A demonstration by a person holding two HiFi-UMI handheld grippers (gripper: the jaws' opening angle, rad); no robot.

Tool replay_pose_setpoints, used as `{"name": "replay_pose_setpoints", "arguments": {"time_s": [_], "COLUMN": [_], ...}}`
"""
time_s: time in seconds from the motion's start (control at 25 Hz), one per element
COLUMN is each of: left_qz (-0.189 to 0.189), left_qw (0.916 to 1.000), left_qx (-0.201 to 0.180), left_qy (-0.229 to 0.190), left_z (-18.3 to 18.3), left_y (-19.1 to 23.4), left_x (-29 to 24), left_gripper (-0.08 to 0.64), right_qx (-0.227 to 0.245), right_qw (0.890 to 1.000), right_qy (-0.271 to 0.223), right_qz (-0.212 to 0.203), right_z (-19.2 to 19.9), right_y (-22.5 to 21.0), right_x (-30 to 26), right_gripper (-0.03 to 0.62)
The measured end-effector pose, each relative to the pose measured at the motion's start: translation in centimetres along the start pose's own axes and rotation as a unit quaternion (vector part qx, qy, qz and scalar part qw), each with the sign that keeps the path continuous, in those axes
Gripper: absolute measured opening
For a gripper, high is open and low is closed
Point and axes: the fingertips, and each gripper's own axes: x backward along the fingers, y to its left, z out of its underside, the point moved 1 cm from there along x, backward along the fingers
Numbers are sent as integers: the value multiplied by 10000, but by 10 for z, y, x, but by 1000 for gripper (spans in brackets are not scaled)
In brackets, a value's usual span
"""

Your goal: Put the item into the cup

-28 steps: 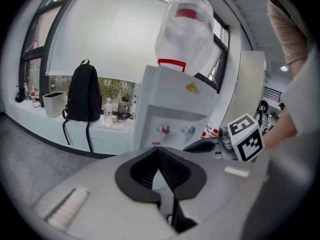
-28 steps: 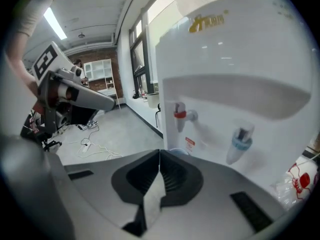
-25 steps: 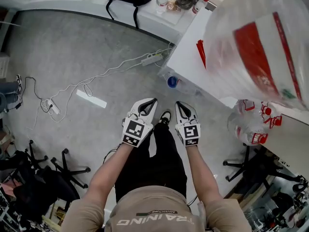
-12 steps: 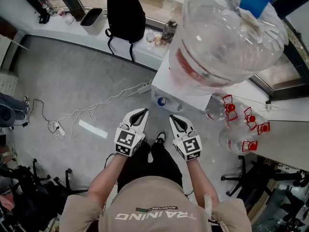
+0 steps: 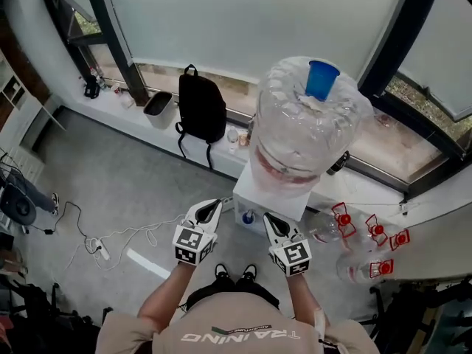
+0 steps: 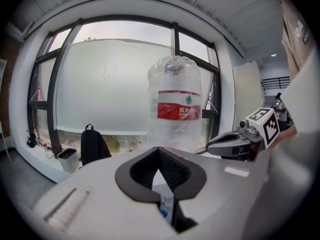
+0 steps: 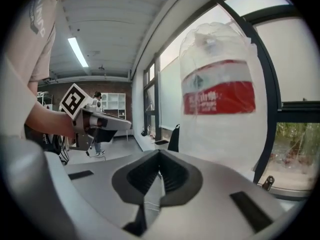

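Head view: the left hand-held gripper (image 5: 212, 207) and the right hand-held gripper (image 5: 270, 220) point at a water dispenser (image 5: 258, 201) that carries a big bottle (image 5: 306, 135).

Left gripper view: jaws together, nothing between them.

Right gripper view: likewise together, nothing held.

Where the cup is, I cannot tell.

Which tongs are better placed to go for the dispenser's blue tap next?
Left, probably: the left tongs line up with the blue tap, which shows past their tips. The right tongs show no tap ahead. Both are shut and empty.
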Motion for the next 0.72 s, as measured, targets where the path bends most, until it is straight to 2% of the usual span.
{"name": "replay_pose_setpoints", "arguments": {"time_s": [0.12, 0.28, 0.56, 0.72], "left_qz": [5, 57, 151, 224], "left_qw": [9998, 9995, 9997, 9996], "left_qx": [-160, -238, -160, -101], "left_qy": [-154, -196, -51, -168], "left_z": [-24, -36, -25, -30], "left_y": [3, -2, -5, -11], "left_x": [4, 8, 4, 5], "left_gripper": [8, 8, 8, 8], "right_qx": [74, 128, 341, 348], "right_qw": [9997, 9992, 9986, 9983], "right_qy": [-225, -384, -410, -444], "right_qz": [72, 68, 71, 174], "right_z": [-28, -50, -55, -62], "right_y": [-7, -9, -7, -11], "right_x": [0, 4, 3, 13], "right_gripper": [11, 11, 11, 11]}}
